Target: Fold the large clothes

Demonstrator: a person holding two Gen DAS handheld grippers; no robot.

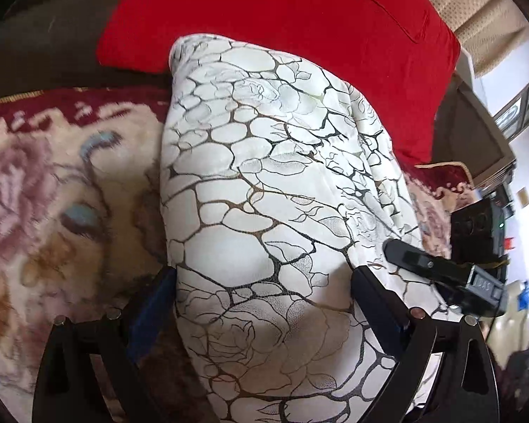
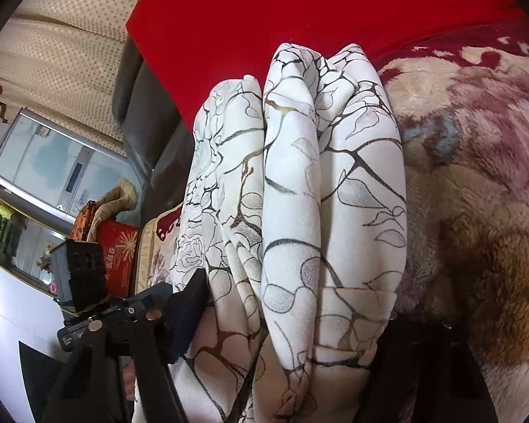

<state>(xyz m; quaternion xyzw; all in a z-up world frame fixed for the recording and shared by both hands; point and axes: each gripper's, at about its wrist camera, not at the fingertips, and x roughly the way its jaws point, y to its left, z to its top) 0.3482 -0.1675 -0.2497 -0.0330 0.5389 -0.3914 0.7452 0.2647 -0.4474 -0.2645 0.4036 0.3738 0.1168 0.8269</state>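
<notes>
Fingers of my left gripper (image 1: pixel 264 282) straddle the near end of the folded garment (image 1: pixel 264 183), blue pads against its flanks; grasping it, as far as I see. My right gripper (image 2: pixel 292 303) has the bundle (image 2: pixel 317 194) between spread fingers; grip uncertain. Cloth white, dark vein-and-rose print, folded in thick rolls. Long axis runs away from me toward the red cushion (image 1: pixel 282 17). It lies on a floral plush blanket (image 1: pixel 53 194); open blanket beside it.
</notes>
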